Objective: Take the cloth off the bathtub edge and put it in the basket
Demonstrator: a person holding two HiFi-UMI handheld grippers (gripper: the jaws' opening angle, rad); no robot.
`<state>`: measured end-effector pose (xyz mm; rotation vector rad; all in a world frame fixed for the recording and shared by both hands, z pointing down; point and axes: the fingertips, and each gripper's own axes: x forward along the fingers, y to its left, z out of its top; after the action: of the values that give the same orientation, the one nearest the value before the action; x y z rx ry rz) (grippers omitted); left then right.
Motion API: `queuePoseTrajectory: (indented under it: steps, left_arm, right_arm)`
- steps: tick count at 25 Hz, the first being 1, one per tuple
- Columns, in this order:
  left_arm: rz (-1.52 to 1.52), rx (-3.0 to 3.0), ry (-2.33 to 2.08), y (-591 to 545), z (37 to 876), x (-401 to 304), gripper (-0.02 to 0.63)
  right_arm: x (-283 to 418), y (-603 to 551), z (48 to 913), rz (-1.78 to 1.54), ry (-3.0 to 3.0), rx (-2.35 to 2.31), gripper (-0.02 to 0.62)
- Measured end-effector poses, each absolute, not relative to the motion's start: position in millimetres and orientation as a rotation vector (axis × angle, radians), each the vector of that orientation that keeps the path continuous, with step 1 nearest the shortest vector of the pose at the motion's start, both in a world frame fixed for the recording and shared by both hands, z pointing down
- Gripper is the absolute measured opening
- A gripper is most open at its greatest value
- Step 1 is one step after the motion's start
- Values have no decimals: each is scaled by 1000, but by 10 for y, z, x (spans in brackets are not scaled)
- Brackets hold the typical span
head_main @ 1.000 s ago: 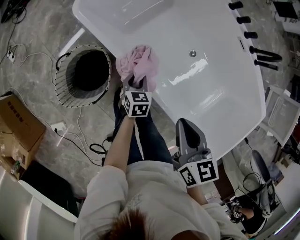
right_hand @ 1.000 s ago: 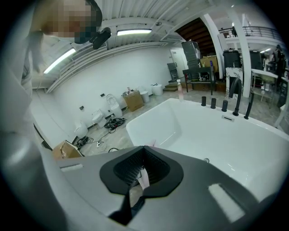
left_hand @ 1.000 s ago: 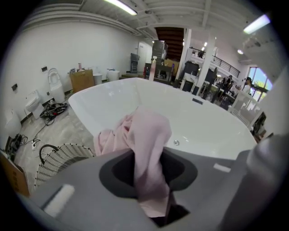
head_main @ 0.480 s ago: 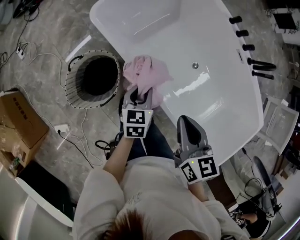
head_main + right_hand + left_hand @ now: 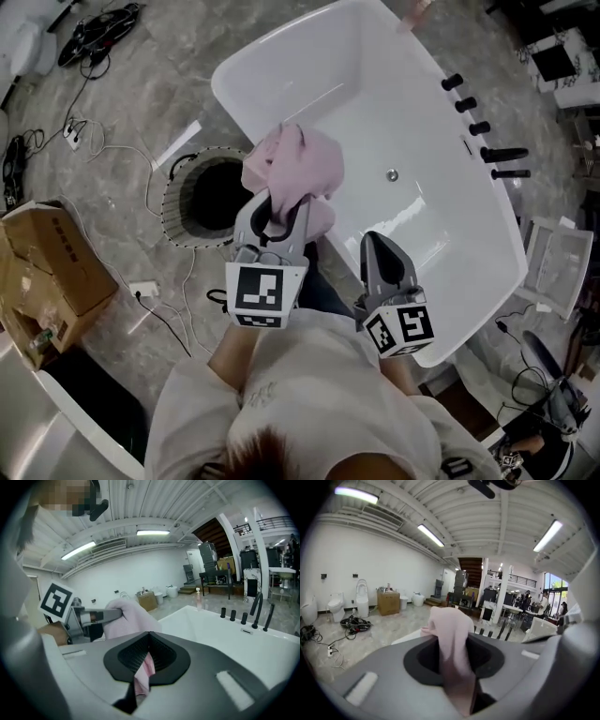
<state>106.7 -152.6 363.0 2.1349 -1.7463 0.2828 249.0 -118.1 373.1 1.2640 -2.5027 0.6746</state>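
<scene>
Currently, head view: left hand-held gripper is clamping the pink cloth, which is hanging clear of the bathtub, bunched above the tub's left edge. Basket is standing on the floor just beside that edge, mouth open and dark inside. Right hand-held gripper is hovering by the tub's near edge, with nothing showing in it.

Left gripper view: jaws are pinching a fold of cloth; fabric is rising past the tips and draping down the slot. Grip is looking secure.

Right gripper view: jaw tips are meeting. A pink sliver is showing through the slot behind them; I am reading it as the hanging cloth beyond, not a second grip. Left hand-held gripper and its cloth are sitting upper left.

Judgement: cloth is off the edge; transfer step is in hand. Next move is calling for swinging the left hand-held gripper over the basket mouth, lowering, then parting the jaws so trailing fabric is not snagging the rim.
</scene>
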Motion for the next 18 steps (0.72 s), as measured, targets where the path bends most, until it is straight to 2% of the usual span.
queuePoseTrajectory:
  steps: [18]
  left_arm:
    - [-21,2452,-1905,-1734,1507,527,160]
  right_arm:
    - [2380,-1348,2848,464,-2656,1398,0]
